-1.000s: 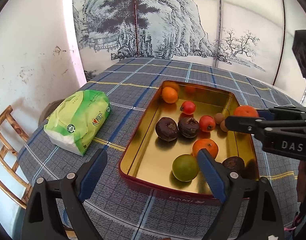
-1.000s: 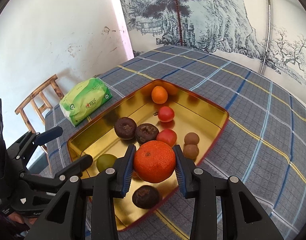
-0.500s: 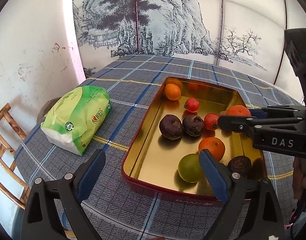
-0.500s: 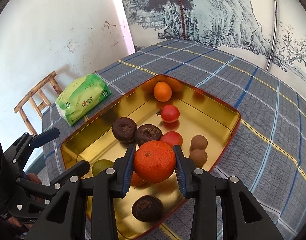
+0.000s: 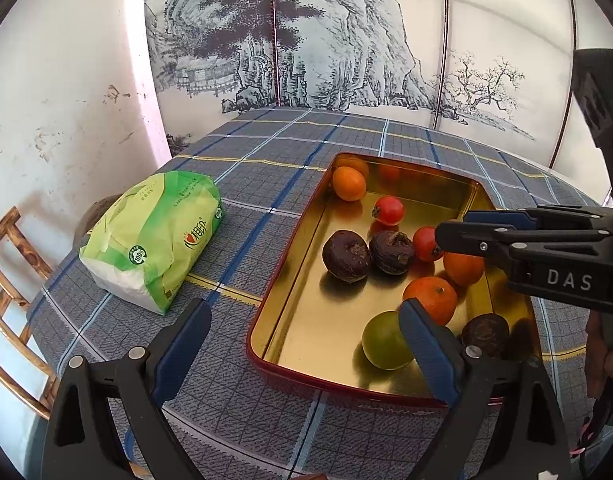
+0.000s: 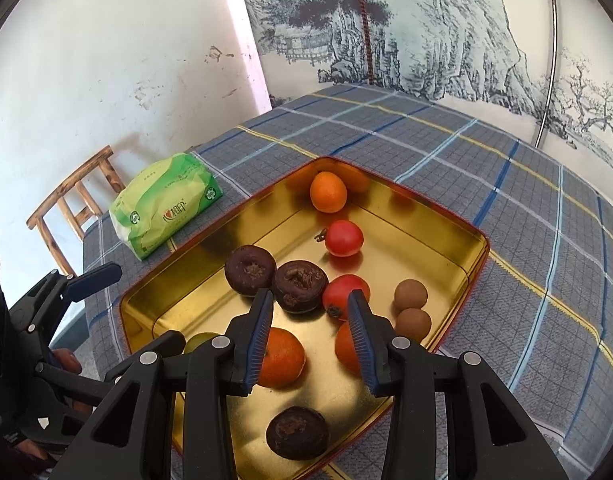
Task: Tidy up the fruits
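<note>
Right gripper (image 6: 310, 318) jaws just opening, nothing between them, round orange tangerine (image 6: 346, 346) dropped below in gold rectangular tin (image 6: 406, 216); lift straight clear; left gripper (image 5: 302, 330) idle, wide open.

Glossy gold metal tin (image 6: 434, 216) with mirror-like floor, on matt woven checked tablecloth (image 6: 546, 264); crinkled shiny plastic tissue pack (image 5: 154, 240); rough wrinkled dark fruits (image 6: 298, 286); smooth glossy tomatoes (image 6: 343, 238); varnished wooden chair (image 6: 72, 200).
</note>
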`<action>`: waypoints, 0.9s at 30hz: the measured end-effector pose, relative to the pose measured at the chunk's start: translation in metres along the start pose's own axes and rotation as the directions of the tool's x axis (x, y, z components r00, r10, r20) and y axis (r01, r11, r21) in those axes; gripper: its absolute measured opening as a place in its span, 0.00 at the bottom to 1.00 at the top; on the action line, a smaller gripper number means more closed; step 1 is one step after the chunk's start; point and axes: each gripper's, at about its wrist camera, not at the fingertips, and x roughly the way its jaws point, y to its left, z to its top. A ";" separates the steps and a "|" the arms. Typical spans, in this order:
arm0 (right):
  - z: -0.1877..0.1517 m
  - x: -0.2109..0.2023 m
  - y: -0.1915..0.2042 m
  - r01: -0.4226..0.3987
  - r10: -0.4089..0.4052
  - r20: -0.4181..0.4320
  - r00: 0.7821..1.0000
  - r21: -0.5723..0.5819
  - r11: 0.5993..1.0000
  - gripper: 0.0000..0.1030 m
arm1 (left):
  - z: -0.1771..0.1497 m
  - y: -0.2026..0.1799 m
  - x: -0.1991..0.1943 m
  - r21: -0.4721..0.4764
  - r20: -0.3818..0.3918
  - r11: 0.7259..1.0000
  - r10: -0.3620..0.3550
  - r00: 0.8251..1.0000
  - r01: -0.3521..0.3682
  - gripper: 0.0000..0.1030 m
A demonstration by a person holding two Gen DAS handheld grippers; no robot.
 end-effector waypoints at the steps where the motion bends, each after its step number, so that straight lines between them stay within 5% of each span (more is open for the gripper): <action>1: 0.000 -0.002 0.001 0.001 -0.001 0.008 1.000 -0.002 1.000 0.40 | 0.001 0.000 -0.001 0.002 0.006 1.000 0.002 1.000 -0.002 0.91; 9: -0.013 -0.047 0.016 0.062 -0.057 0.144 0.988 -0.034 0.997 0.45 | 0.008 -0.004 -0.024 0.018 0.061 1.000 0.005 0.998 -0.006 0.91; 17: -0.035 -0.111 0.026 0.156 -0.145 0.322 0.935 -0.011 0.988 0.71 | 0.019 -0.017 -0.063 0.042 0.140 0.999 0.004 0.990 -0.010 0.92; 27: -0.050 -0.161 0.037 0.190 -0.169 0.412 0.895 -0.009 0.982 0.81 | 0.031 -0.030 -0.108 0.047 0.237 0.998 0.027 0.971 -0.040 0.98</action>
